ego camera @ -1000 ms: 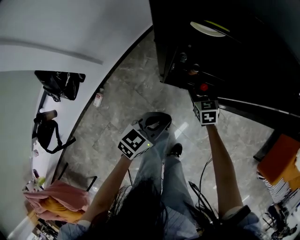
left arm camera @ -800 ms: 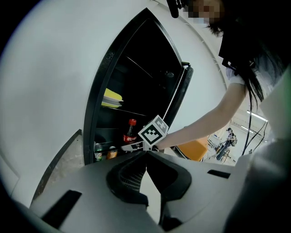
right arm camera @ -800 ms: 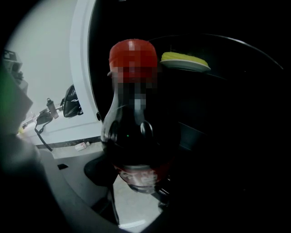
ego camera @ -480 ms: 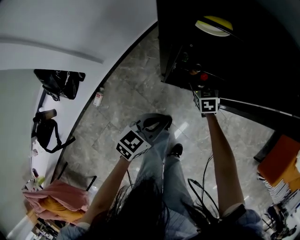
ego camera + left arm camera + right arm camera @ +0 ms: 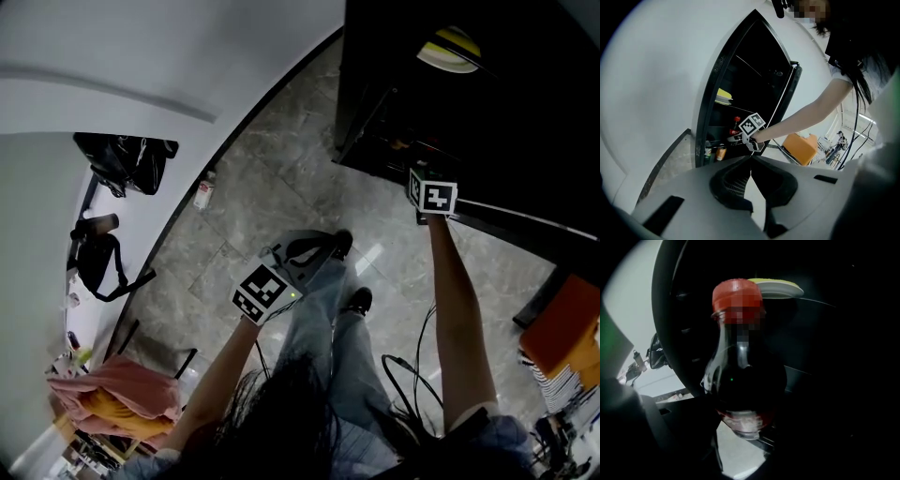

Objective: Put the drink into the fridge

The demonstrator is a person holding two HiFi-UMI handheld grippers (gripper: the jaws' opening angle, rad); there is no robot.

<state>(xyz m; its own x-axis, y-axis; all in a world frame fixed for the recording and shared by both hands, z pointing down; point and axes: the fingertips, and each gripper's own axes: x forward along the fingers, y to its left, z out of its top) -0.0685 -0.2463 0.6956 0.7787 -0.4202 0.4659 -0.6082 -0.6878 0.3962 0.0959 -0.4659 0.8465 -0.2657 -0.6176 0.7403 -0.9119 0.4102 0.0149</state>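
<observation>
Black bag (image 5: 117,159), pink cloth (image 5: 122,398), yellow plate (image 5: 450,52), orange box (image 5: 562,319)

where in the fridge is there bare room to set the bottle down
The shelf beside the yellow plate looks bare, though dark. The bottom of the fridge is crowded with small containers.

indoor room: fridge (image 5: 525,122), tiled floor (image 5: 272,187)

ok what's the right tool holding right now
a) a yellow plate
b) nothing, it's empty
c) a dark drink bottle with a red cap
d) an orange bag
c: the right gripper view shows the right tool clamped on the lower part of a dark drink bottle with a red cap, held at the open fridge.
</observation>
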